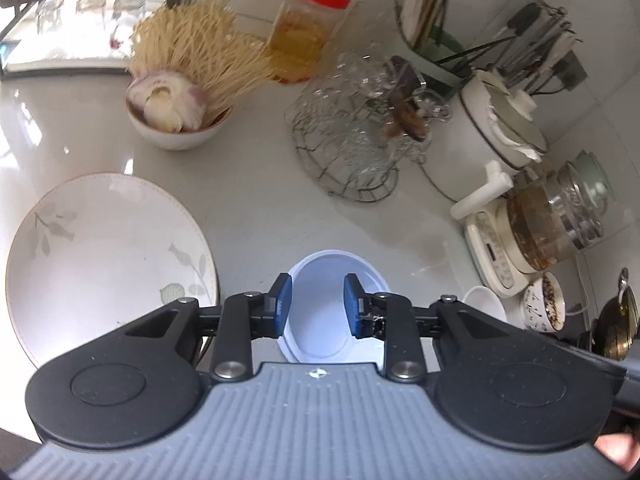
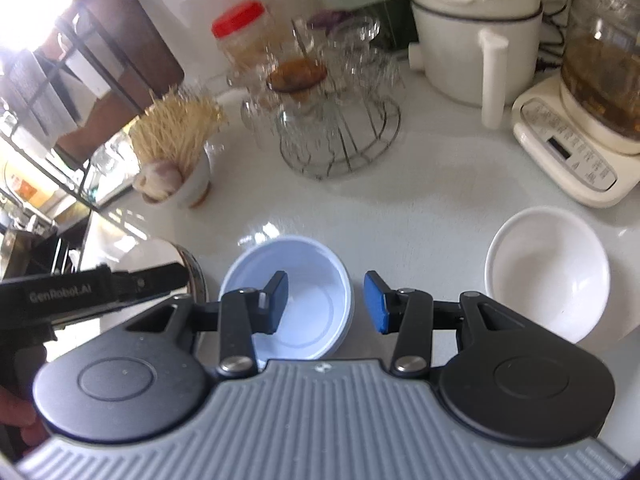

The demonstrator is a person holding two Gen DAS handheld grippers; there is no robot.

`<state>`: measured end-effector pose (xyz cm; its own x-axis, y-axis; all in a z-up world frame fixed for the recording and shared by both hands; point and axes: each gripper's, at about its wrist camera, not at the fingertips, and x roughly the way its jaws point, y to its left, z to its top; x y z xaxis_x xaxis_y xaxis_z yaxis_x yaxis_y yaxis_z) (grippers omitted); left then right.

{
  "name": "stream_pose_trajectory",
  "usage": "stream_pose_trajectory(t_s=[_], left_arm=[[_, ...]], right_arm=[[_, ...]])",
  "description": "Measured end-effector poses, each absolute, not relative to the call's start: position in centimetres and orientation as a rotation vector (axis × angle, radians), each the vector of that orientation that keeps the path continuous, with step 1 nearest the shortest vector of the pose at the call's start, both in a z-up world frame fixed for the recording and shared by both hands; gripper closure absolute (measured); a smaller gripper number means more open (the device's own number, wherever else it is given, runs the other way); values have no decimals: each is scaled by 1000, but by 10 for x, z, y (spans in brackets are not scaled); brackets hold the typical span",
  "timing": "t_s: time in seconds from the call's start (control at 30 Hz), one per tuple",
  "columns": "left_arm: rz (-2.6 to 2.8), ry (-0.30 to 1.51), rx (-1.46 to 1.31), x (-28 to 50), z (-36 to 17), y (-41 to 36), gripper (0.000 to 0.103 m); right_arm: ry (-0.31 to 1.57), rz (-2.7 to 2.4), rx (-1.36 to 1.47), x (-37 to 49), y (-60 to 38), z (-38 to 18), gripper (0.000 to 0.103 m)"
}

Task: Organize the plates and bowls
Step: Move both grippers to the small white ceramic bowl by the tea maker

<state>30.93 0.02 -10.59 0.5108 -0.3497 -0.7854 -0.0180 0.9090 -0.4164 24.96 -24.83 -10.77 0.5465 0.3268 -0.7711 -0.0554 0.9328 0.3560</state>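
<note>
A pale blue bowl point(image 1: 320, 280) stands upright on the white counter point(image 1: 248, 216), and my left gripper point(image 1: 318, 304) hangs open above it, pads clear of the rim. To its left lies a white plate with a leaf pattern point(image 1: 108, 264). In the right wrist view the same blue bowl point(image 2: 308, 280) sits under my right gripper point(image 2: 326, 302), which is open and empty, its left finger over the bowl and its right finger past the rim. A plain white bowl point(image 2: 548, 272) stands to the right. The left tool's black housing point(image 2: 80, 296) shows at the left.
Behind stand a bowl of garlic and dry noodles point(image 1: 176, 120), a red-lidded jar point(image 1: 308, 28), a wire rack of glass cups point(image 1: 352, 140), a white pot point(image 1: 492, 132), a glass kettle on a cream base point(image 1: 552, 216) and a patterned cup point(image 1: 544, 308).
</note>
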Motion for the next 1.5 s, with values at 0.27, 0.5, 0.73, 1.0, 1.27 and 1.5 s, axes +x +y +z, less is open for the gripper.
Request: stream_pose_trajectory(t_s=[0.27,0.5,0.73,1.0,1.27,1.5], left_arm=[[-256,977,-316,298,-84,-10,65],[-320,891,-227,292,-58,-22,63],[-394,858,-175,294,-46,-41,58],[-498,876,-127,303,-50,-70,53],[-577,914,-85,306,-58,-97,53],[-632,916,-87,312,-62,-119,53]], right_arm=[[888,208,298,232,-258,-83,58],[800,198,280,219,-264,-57,57],[733,176,234,206,-267,-43,58],[730,84,270,195,-283,-46,58],[748,15,315,184,-299,-54,58],[735,-57,347,170,-317,-57,58]])
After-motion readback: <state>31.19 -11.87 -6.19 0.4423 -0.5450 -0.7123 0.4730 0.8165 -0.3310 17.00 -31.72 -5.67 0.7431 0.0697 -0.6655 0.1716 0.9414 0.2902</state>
